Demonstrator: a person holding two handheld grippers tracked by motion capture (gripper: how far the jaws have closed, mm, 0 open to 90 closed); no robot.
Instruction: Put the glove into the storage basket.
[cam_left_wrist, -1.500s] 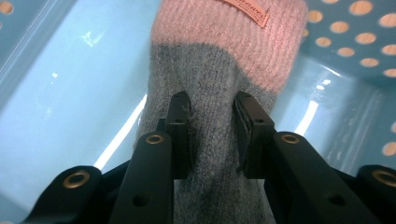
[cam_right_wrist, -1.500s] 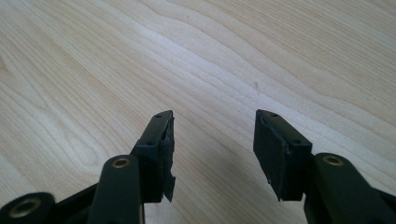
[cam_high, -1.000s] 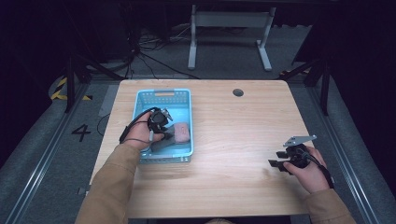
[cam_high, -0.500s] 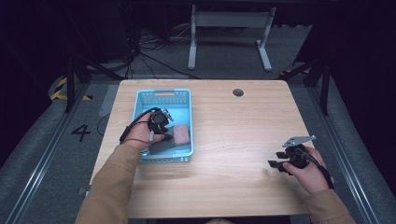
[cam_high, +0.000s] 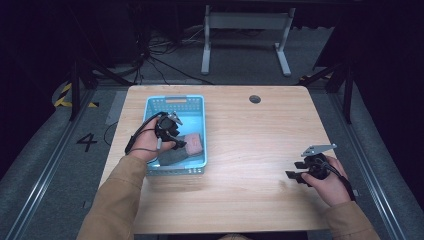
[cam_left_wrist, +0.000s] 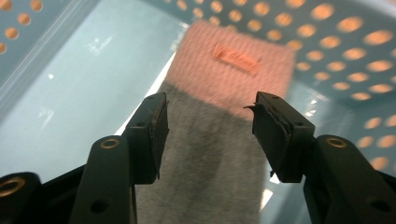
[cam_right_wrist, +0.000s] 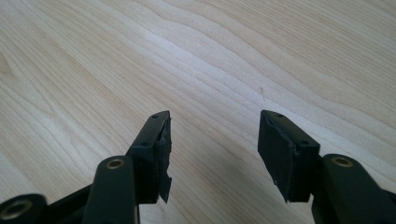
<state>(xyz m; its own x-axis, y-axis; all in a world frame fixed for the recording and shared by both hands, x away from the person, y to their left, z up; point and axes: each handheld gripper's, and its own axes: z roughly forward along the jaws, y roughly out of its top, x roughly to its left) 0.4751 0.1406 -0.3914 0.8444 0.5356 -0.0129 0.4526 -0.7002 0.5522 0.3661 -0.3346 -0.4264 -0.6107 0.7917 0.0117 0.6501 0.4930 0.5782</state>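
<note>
A sock with a grey leg (cam_left_wrist: 210, 158) and a pink toe (cam_left_wrist: 233, 70) lies flat on the floor of a light-blue perforated basket (cam_high: 175, 98). My left gripper (cam_left_wrist: 208, 119) hovers just above the grey part. Its jaws have just been opening and now stand apart, with the sock (cam_high: 187, 147) lying below the gap and neither pad pressing on it. In the high view my left gripper (cam_high: 176, 144) is inside the basket, held by the left hand. My right gripper (cam_high: 295, 175) rests low over bare wood at the table's right, and its jaws (cam_right_wrist: 214, 135) are open with nothing between them.
The wooden table (cam_high: 250, 140) has a round cable hole (cam_high: 255, 99) near its far edge. The basket's walls (cam_left_wrist: 327, 28) rise close around the left gripper. Beyond the table stand a metal desk frame (cam_high: 245, 30) and cables on the dark floor.
</note>
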